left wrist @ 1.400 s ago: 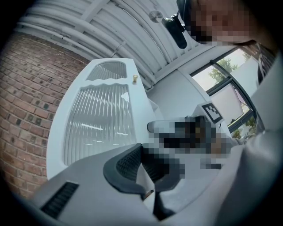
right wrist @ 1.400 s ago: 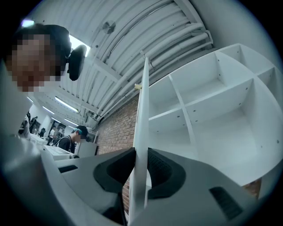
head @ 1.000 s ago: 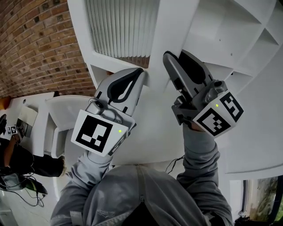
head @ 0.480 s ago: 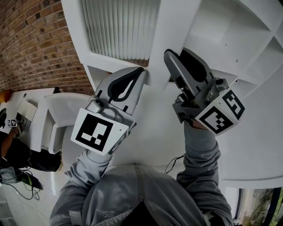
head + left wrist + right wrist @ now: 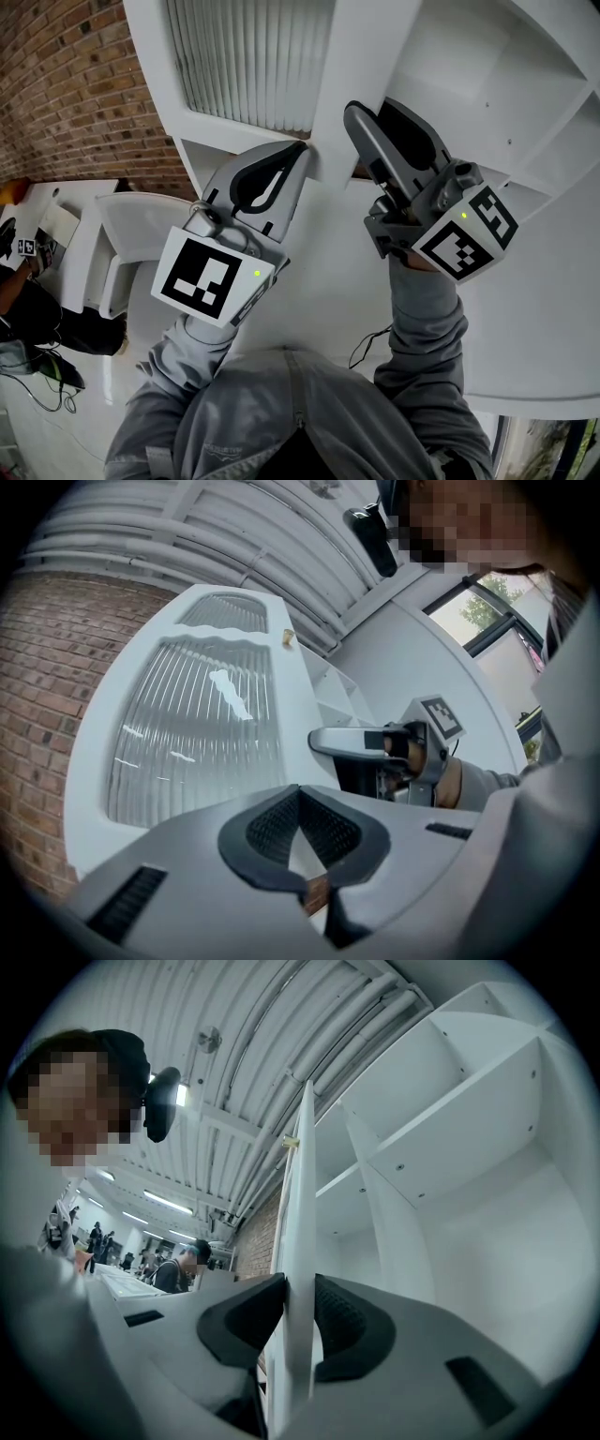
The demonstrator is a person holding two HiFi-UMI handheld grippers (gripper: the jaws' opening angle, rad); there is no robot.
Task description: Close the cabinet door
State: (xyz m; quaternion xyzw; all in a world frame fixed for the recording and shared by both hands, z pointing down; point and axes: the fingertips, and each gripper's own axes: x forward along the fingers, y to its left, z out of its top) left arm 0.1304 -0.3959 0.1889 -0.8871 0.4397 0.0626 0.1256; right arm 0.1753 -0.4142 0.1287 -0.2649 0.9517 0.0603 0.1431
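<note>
Well, the door (image 5: 349,84) stands wide open, swung clear of the cabinet (image 5: 497,66), and the person has both tools up against it. The right gripper (image 5: 375,117) has the door's free edge between its jaws. Its own view shows the white panel (image 5: 302,1194) running edge-on straight through the middle, with a dark pad pressed against each face, so that is a firm clamp on the door (image 5: 298,1321). To the right of that edge the shelves (image 5: 450,1101) lie fully exposed, which says the opening is nowhere near covered. The left gripper (image 5: 298,152) sits on the other side of the door, just below the ribbed glass panel (image 5: 248,56). Its jaws are clenched together at the tips with nothing between them (image 5: 300,794), and only the white frame and the glass panel (image 5: 202,724) show beyond. Whether its tip actually touches the door's frame is not clear from the head view. It looks placed to push rather than to grip. A brick wall (image 5: 66,84) runs off to the left. By this reading, the hold on the door is made, and that is the only part done. Nearly the whole swing is left: bringing the door round across the shelves until it meets the cabinet front, then letting go.
</note>
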